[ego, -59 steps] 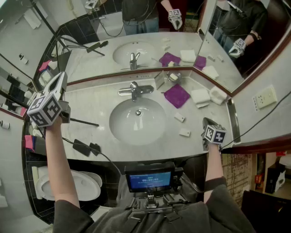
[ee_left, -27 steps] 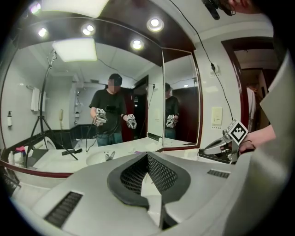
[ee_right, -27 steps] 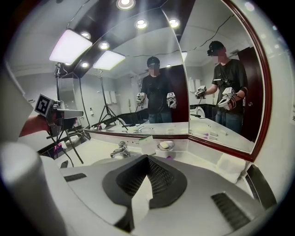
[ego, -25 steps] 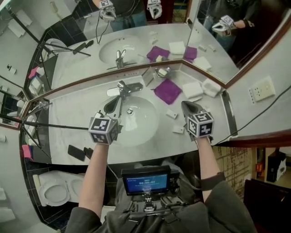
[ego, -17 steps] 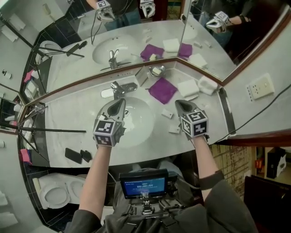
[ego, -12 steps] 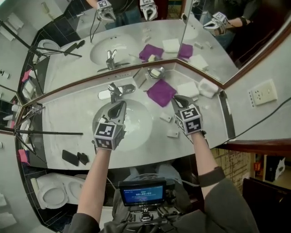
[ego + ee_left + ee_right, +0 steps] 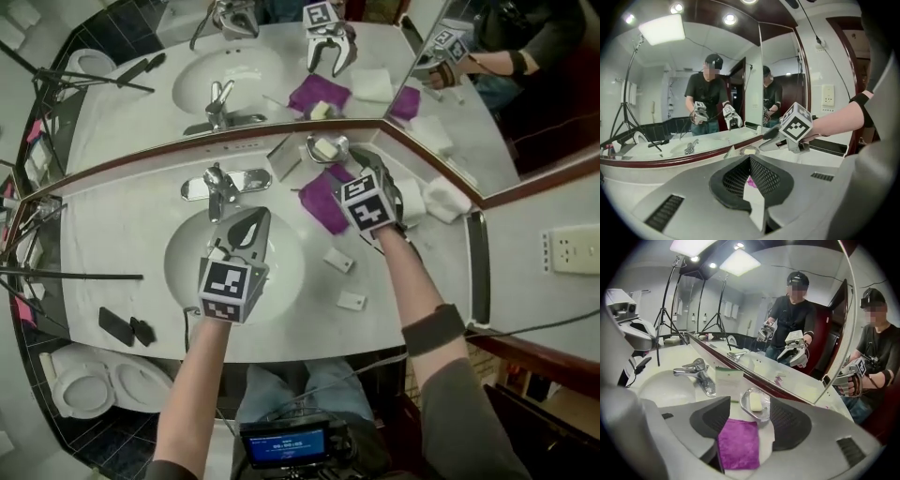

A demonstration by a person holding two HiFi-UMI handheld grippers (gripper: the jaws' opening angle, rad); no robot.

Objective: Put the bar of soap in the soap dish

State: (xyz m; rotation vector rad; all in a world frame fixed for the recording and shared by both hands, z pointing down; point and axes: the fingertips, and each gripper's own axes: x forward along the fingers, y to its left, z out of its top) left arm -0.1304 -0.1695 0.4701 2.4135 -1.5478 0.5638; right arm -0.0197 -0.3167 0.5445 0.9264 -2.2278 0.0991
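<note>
Right gripper view: your right gripper [image 7: 749, 420], jaws just spread and empty, faces the bar of soap [image 7: 755, 401] lying in the soap dish [image 7: 761, 415] at the countertop's [image 7: 117, 225] back edge. It looks light, hard, likely slippery; pinch its long sides. Your left gripper [image 7: 751, 164] is pressed together, empty.

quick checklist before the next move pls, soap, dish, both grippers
1. Bar of soap lying inside the soap dish: ok.
2. Right gripper free: its jaws have just been opening, nothing between the pads: ok.
3. Right gripper clear of the dish: it hangs over the purple cloth, short of the dish: ok.
4. Left gripper shut and empty, over the sink basin: ok.
5. Whether the two small white packets on the counter are soap: cannot tell.
</note>
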